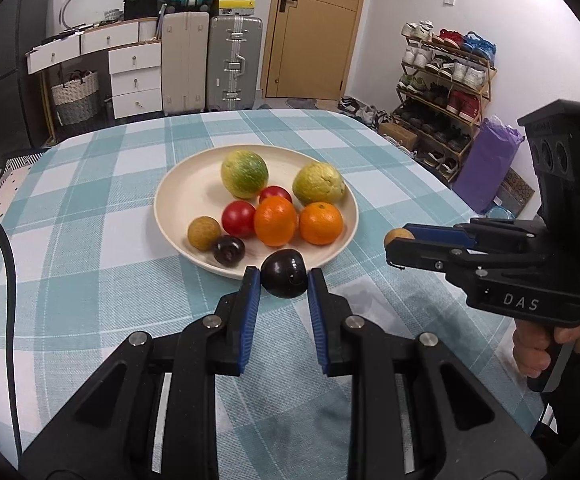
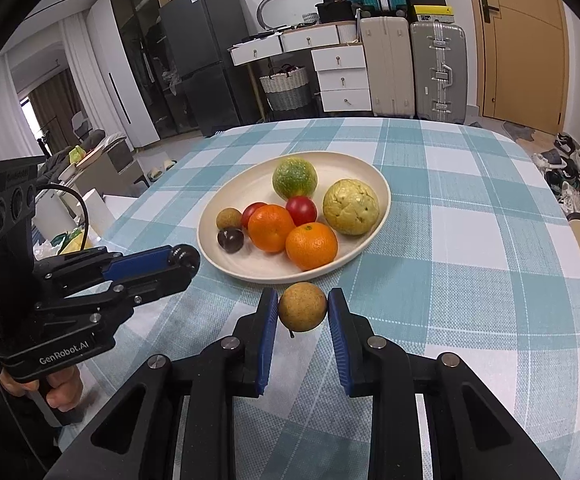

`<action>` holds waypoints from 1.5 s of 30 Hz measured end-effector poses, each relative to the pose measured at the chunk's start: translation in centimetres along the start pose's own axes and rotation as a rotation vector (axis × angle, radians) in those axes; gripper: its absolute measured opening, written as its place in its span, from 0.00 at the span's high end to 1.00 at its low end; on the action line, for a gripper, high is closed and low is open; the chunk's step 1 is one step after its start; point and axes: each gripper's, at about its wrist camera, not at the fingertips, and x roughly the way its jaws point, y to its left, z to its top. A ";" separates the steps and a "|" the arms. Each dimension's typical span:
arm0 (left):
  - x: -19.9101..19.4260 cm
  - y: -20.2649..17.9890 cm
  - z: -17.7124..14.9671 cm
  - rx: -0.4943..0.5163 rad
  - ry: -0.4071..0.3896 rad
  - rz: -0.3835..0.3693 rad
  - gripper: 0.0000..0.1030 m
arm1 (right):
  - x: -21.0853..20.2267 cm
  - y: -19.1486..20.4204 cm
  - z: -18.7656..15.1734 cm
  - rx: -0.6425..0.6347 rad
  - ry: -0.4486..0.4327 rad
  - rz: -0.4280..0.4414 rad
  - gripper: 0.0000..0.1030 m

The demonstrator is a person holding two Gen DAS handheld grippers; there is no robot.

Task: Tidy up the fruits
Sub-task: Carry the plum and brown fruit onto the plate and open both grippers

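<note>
From my left wrist camera, I see the left gripper (image 1: 283,280) closed on a dark plum (image 1: 283,279), its blue pads pressing both sides and holding it above the checked tablecloth (image 1: 90,208), just in front of the near rim of the cream plate (image 1: 166,204). On that plate lie 2 oranges (image 1: 275,221), 2 red tomatoes (image 1: 238,219), a green striped fruit (image 1: 244,174), a yellow-green fruit (image 1: 318,183), a brown longan (image 1: 204,233) and a second dark plum (image 1: 229,251). At the right, the right gripper (image 1: 394,240) shows side-on, held by a hand (image 1: 546,344), with a small brown fruit (image 1: 397,236) at its tips. From my right wrist camera, the right gripper (image 2: 303,307) is clamped on that brown fruit (image 2: 302,307), a short stem hanging below it, clear of the cloth and just short of the plate (image 2: 226,200) rim. The same 8 pieces sit on the plate, the nearest orange (image 2: 311,245) close to the rim. To the left, the left gripper (image 2: 186,260) appears side-on with the plum (image 2: 188,258) dark at its tips.
</note>
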 end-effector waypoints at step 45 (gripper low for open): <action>5.3 2.2 2.0 -0.010 0.003 0.055 0.79 | 4.6 2.1 2.4 -0.070 0.014 0.034 0.74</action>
